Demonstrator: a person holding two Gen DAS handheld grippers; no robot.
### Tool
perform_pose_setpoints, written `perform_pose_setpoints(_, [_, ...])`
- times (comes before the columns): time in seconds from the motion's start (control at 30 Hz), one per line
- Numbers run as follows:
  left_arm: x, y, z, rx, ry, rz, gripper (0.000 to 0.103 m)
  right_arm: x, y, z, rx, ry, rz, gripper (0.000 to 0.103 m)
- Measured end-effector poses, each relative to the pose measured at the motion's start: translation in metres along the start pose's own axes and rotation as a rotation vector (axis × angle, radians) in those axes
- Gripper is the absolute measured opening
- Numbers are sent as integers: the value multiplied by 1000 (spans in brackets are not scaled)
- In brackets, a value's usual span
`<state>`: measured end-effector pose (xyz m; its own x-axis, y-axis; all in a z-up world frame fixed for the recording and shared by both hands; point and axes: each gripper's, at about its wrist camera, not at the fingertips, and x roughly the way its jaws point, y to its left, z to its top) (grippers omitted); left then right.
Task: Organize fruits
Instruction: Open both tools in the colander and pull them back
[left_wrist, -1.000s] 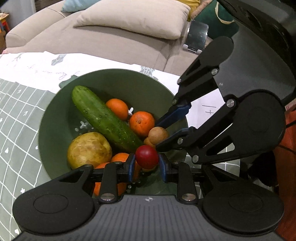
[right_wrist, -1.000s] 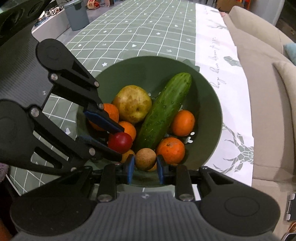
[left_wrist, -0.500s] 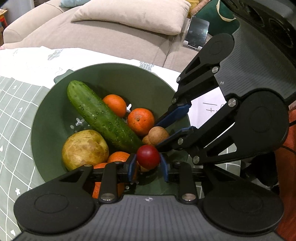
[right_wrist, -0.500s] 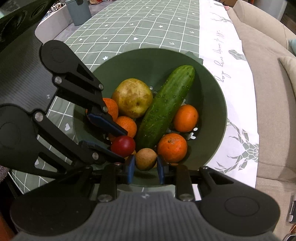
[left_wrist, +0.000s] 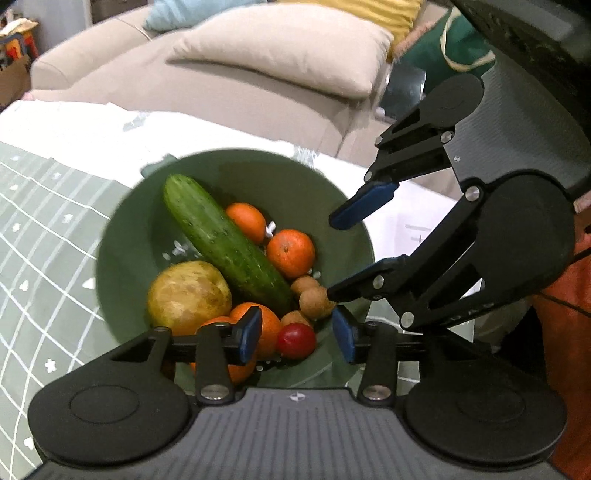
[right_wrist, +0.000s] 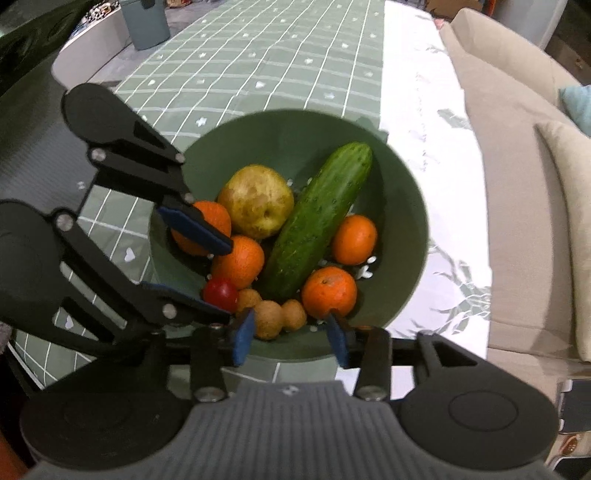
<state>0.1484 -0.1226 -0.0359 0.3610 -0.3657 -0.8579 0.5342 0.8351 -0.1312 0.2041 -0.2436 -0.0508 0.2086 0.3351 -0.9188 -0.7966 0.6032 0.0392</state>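
A green bowl (left_wrist: 258, 157) (right_wrist: 295, 115) holds a cucumber (left_wrist: 225, 240) (right_wrist: 317, 221), a yellowish pear (left_wrist: 188, 295) (right_wrist: 258, 201), several oranges and three small brown round fruits (left_wrist: 314, 301) (right_wrist: 269, 319). A small red fruit (left_wrist: 296, 340) (right_wrist: 220, 293) lies in the bowl at its near side. My left gripper (left_wrist: 295, 332) (right_wrist: 229, 280) hovers over the red fruit, its jaws opening and the pads clear of it. My right gripper (right_wrist: 290, 338) (left_wrist: 330, 258) hangs over the brown fruits, jaws also opening, touching none of them.
The bowl stands on a green checked tablecloth (right_wrist: 258, 55) with a white patterned border (right_wrist: 417, 92). A beige sofa (left_wrist: 221, 81) with cushions runs along the table's edge. A grey bin (right_wrist: 146, 22) stands at the far end.
Both grippers have opened. The left let go of the red fruit and the right let go of a brown fruit; both fruits now lie in the bowl. The left gripper has drawn back a little.
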Motion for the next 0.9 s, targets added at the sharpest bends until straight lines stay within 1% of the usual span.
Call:
perform_pose_setpoints(0.03, [-5,0,-1,-11,-14,1,53,-3,0,0,7,-10,-6,52])
perform_pose_setpoints(0.17, [-34,5,-7,-73,-86,15,53,-20,2,1,46,-66,-24,60])
perform_pose_setpoints(0.2, [-40,6,-7,-86,-102,26,53,-25,4,1,55,-83,-33,62])
perform_pose_setpoints(0.3, [-60,10,-10,-126,-155,73,53,-38,12,1,83,-136,-55,64])
perform_pose_setpoints(0.4, [-81,15,-13,-162,-206,121,53,-50,23,0,126,-194,-83,70])
perform_pose_setpoints(0.57, [-113,17,-26,-195,-302,232,53,-70,41,-5,241,-303,-141,77])
perform_pose_setpoints(0.7, [-128,17,-36,-210,-347,311,54,-88,60,-15,356,-410,-216,80])
perform_pose_setpoints(0.73, [-130,16,-39,-209,-355,334,54,-94,65,-19,380,-435,-229,83])
perform_pose_setpoints(0.8, [-136,15,-45,-208,-373,381,54,-104,77,-25,432,-493,-259,85])
perform_pose_setpoints(0.87, [-140,12,-52,-214,-390,424,58,-113,91,-32,470,-543,-296,85])
perform_pose_setpoints(0.9, [-142,11,-55,-219,-398,446,61,-117,99,-35,495,-571,-314,85])
